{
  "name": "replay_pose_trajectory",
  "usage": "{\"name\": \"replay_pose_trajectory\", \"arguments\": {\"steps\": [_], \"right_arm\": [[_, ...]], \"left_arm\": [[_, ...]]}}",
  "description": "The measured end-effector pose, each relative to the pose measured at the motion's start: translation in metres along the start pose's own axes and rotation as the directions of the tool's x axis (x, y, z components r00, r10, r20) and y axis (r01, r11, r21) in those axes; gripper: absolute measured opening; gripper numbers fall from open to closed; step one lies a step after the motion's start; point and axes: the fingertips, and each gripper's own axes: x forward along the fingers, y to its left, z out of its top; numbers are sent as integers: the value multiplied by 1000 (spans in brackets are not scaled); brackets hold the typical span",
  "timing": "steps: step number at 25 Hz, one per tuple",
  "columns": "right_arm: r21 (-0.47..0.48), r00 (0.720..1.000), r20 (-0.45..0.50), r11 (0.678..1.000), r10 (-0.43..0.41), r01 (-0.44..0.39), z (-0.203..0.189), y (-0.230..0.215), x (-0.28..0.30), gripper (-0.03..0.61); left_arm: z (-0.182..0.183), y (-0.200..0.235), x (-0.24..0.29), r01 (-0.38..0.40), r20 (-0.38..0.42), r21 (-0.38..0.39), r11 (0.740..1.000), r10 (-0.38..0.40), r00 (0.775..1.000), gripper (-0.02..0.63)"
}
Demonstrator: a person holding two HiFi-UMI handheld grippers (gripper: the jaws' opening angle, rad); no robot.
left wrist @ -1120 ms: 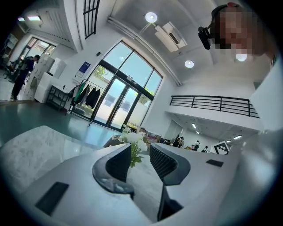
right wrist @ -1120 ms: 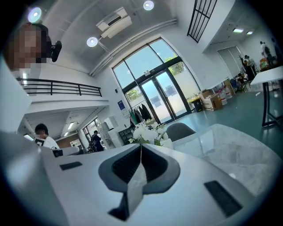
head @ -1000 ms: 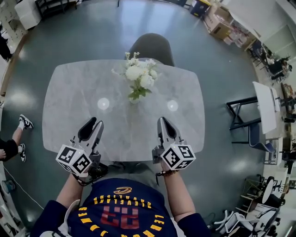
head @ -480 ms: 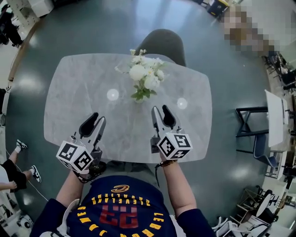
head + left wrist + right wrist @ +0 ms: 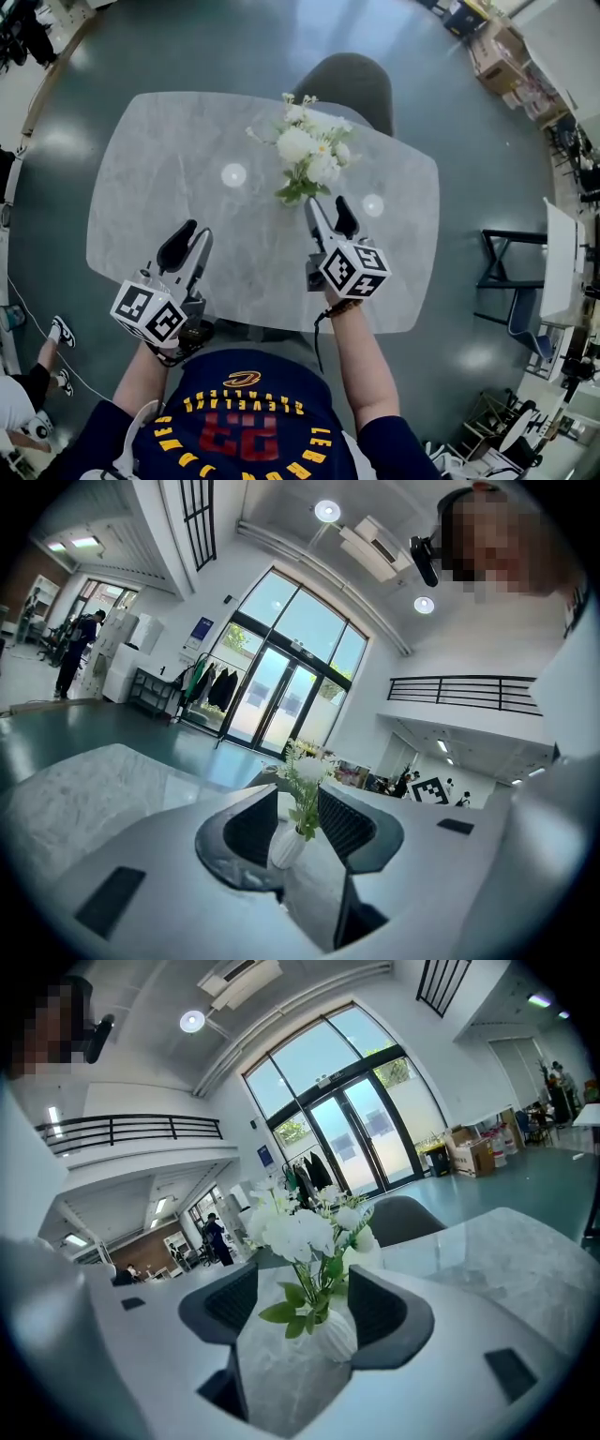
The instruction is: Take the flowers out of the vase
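White flowers (image 5: 312, 155) with green leaves stand in a small ribbed white vase (image 5: 330, 1333) near the far middle of the grey marble table (image 5: 159, 178). My right gripper (image 5: 326, 204) is just short of the vase, on its near right side. Its jaws are opening and stand wide; in the right gripper view (image 5: 302, 1309) the vase and stems show between them, untouched. My left gripper (image 5: 195, 239) hovers open over the table's near left. The vase (image 5: 286, 847) and the flowers (image 5: 305, 771) lie well ahead of it.
A dark chair (image 5: 345, 82) is pushed in at the table's far side. A black-framed chair and a white table (image 5: 525, 272) stand on the floor to the right. Two lamp reflections shine on the tabletop either side of the vase.
My right gripper has moved forward to the vase and its jaws have gone from shut to wide apart. The left gripper has shifted only a little.
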Motion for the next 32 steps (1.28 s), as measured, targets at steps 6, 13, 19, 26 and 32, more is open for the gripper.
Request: {"name": "replay_pose_trajectory", "arguments": {"steps": [6, 13, 19, 26, 32], "right_arm": [[-27, 998, -49, 999, -30, 29, -12, -8, 27, 276], [-121, 992, -116, 992, -56, 42, -21, -13, 59, 324], [-147, 986, -152, 988, -64, 42, -21, -16, 76, 341], [-175, 983, -173, 984, -62, 32, -19, -10, 87, 339], [-258, 972, -203, 964, -114, 59, -23, -16, 92, 339]], "left_arm": [[-5, 19, 2, -25, -4, -15, 1000, 25, 1000, 135], [-6, 26, 10, -33, -16, -29, 999, 33, 999, 135], [-6, 33, 8, -54, -18, -42, 998, 54, 998, 135], [-6, 36, -1, -72, -21, -50, 996, 71, 997, 135], [-7, 40, 0, -85, -31, -60, 995, 83, 996, 135]]}}
